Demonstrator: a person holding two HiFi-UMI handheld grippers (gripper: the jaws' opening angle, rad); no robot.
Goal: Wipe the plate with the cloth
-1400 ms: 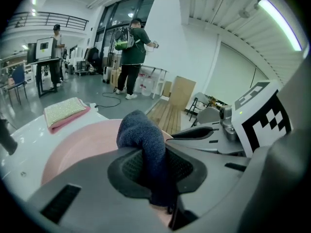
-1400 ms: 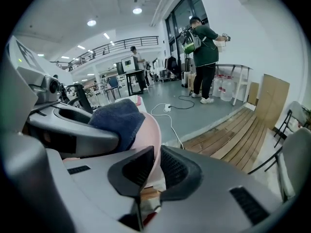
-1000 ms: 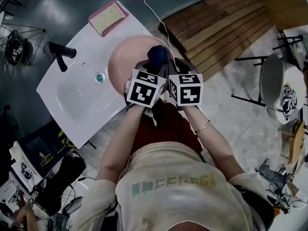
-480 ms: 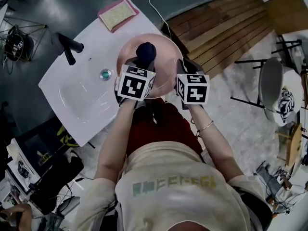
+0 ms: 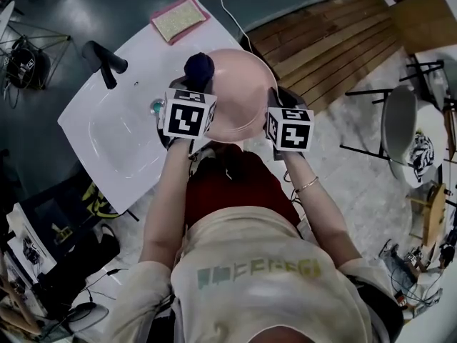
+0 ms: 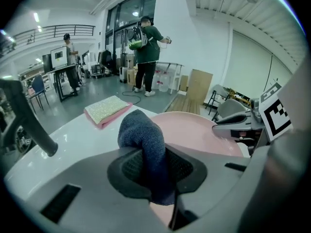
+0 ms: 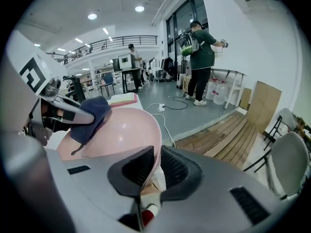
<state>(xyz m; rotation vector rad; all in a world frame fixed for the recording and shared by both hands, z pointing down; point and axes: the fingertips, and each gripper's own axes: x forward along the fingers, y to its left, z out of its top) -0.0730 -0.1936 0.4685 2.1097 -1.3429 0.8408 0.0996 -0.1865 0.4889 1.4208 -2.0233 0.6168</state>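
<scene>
Over the edge of the white sink (image 5: 107, 131), the left gripper (image 6: 154, 169) squeezes the dark blue cloth (image 6: 141, 135) and holds it against the pink plate (image 5: 239, 98), which the right gripper (image 7: 150, 171) pinches by its rim, with a black tap (image 5: 107, 61) and a sponge (image 5: 178, 18) beyond.

Shirt print (image 5: 257, 274): coloured letters, too blurred to read.
Marker cubes (image 5: 189, 114): square black-and-white patterns only, no words.

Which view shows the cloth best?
Left gripper view: the cloth sits centre, clamped between the jaws. Head view shows a dark lump at the plate rim; right gripper view shows it small against the plate.
</scene>
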